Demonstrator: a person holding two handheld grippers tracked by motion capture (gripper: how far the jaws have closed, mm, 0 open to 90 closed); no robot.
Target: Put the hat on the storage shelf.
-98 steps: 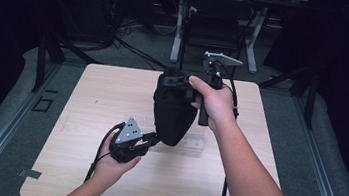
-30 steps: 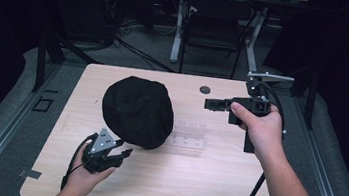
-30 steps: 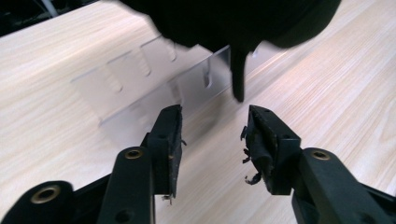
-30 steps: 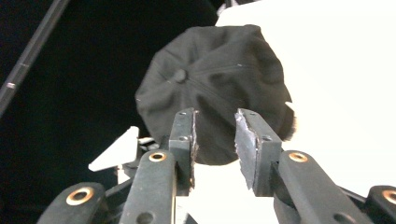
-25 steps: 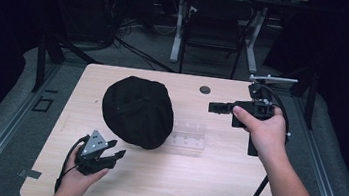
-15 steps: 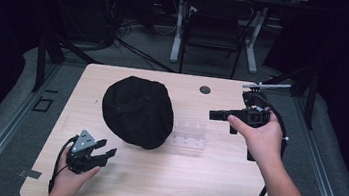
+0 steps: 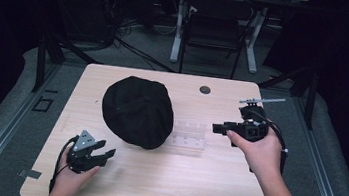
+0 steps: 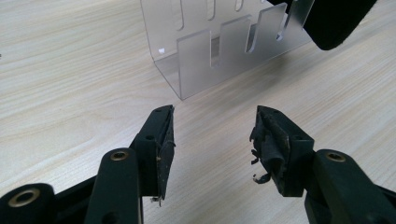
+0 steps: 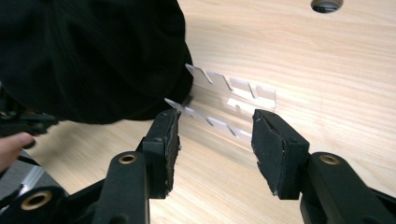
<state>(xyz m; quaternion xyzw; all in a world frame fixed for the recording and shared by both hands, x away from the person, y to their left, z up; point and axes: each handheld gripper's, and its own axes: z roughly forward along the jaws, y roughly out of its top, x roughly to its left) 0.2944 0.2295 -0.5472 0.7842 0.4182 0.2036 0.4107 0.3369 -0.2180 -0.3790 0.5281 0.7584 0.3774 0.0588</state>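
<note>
Black cap sits on the counter — its brim side drapes over the clear slotted rack, hiding that end. Left gripper and right gripper have just been opening — fingers wide, nothing between them.

1. The black cap covers the left end of the clear slotted rack, so that end stays hidden in the high view.
2. In the left gripper view the picture's top edge cuts off the rack's upper part, and the cap shows as one corner.
3. The small dark round thing near the tabletop's far edge is too small to identify.
</note>
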